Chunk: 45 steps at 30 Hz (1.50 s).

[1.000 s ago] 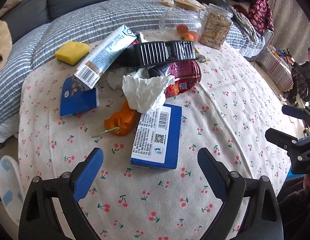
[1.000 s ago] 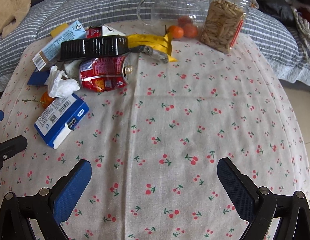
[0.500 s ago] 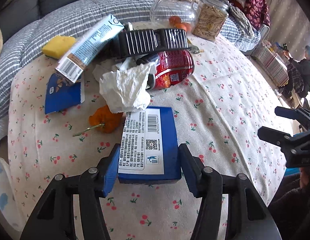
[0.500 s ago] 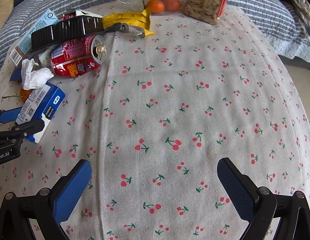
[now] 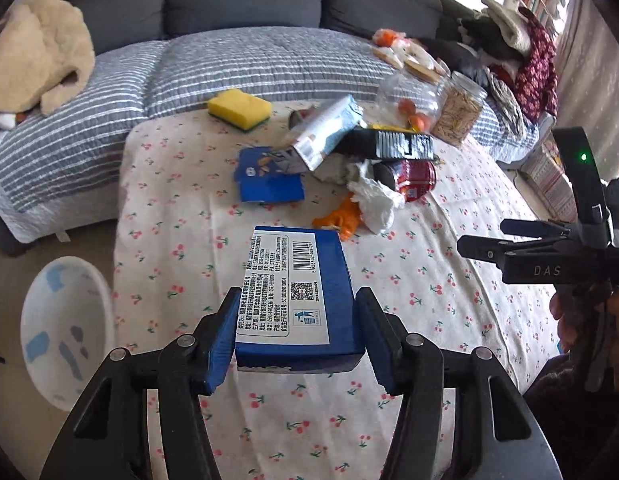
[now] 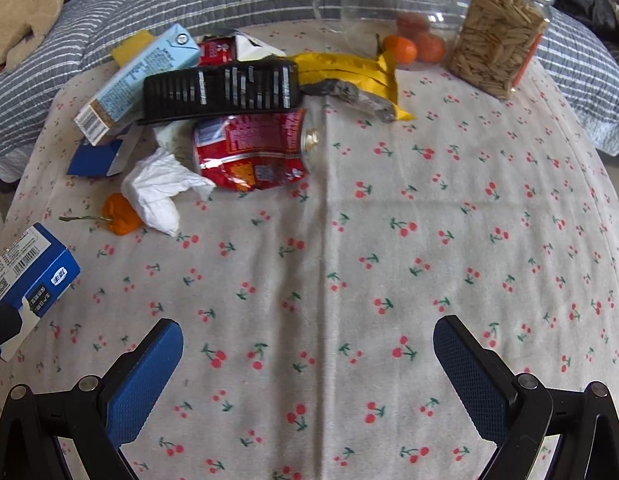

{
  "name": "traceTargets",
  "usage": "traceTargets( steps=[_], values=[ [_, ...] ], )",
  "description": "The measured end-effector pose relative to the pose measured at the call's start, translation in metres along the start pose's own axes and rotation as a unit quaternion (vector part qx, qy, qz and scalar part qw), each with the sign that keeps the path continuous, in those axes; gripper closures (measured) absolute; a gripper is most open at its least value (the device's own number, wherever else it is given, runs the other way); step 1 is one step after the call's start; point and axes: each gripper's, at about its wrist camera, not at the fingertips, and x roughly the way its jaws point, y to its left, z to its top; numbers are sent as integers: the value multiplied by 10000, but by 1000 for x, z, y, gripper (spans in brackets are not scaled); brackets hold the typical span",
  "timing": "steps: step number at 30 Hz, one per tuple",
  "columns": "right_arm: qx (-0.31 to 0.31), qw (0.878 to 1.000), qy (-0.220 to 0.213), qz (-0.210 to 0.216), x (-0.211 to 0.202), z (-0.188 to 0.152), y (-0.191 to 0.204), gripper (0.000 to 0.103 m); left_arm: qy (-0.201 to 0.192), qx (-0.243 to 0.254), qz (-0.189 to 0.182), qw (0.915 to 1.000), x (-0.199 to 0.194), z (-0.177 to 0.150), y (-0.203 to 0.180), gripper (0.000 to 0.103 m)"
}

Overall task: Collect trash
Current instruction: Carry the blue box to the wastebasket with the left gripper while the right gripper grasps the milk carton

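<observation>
My left gripper (image 5: 295, 336) is shut on a blue box (image 5: 297, 292) with a white barcode label, lifted off the cherry-print tablecloth (image 5: 429, 300). The same blue box (image 6: 27, 276) shows at the left edge of the right wrist view. A trash pile lies beyond: crushed red can (image 6: 253, 152), white tissue (image 6: 157, 192), black ribbed tray (image 6: 221, 90), light-blue carton (image 6: 137, 80), torn blue packet (image 5: 267, 178), yellow wrapper (image 6: 349, 74), orange peel (image 6: 121, 216). My right gripper (image 6: 307, 368) hangs open over bare cloth, nothing between its fingers.
A white bin (image 5: 63, 332) stands on the floor left of the table. A jar of seeds (image 6: 497, 36), a glass pot (image 6: 389, 4) with oranges (image 6: 401, 48) and a yellow sponge (image 5: 239, 110) sit at the table's far side. A grey striped quilt (image 5: 229, 64) covers the sofa behind.
My left gripper closed on the blue box and lifted it off the cloth, drawing back from the pile. The right gripper shifted its view over the cloth and stayed open.
</observation>
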Motion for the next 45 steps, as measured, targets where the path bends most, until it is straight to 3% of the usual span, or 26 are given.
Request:
traceTargets(
  steps=[4,8,12,17,23,29,33,36,39,45],
  values=[
    [70,9997,-55,249,4,9,28,0,-285,-569,272,9976,-25,0,46,43],
    [227,9959,-379,787,2,17,63,0,-565,-925,730,9914,-42,-2,86,43],
    [275,9906,-667,1159,13,33,107,0,-629,-1245,810,9869,-51,-9,121,43],
    [405,9897,-949,993,54,51,152,1,-575,-1487,832,9837,-58,-23,153,43],
    [1274,9788,-1324,906,70,71,147,4,-585,-1743,753,9801,-65,-31,181,43],
    [1951,9680,-1389,753,71,93,125,7,-590,-1892,764,9772,-62,-29,192,43],
    [2269,9625,-1227,837,78,99,115,26,-551,-1947,844,9757,-57,-29,197,43],
    [2345,9587,-1078,1192,84,96,110,56,-510,-1975,955,9743,-53,-29,202,43],
    [2170,9600,-1167,1333,73,92,111,63,-441,-2026,1041,9727,-47,-31,209,43],
    [1484,9678,-1325,1544,39,79,119,64,-258,-2089,1279,9692,-32,-36,222,43]
  ],
)
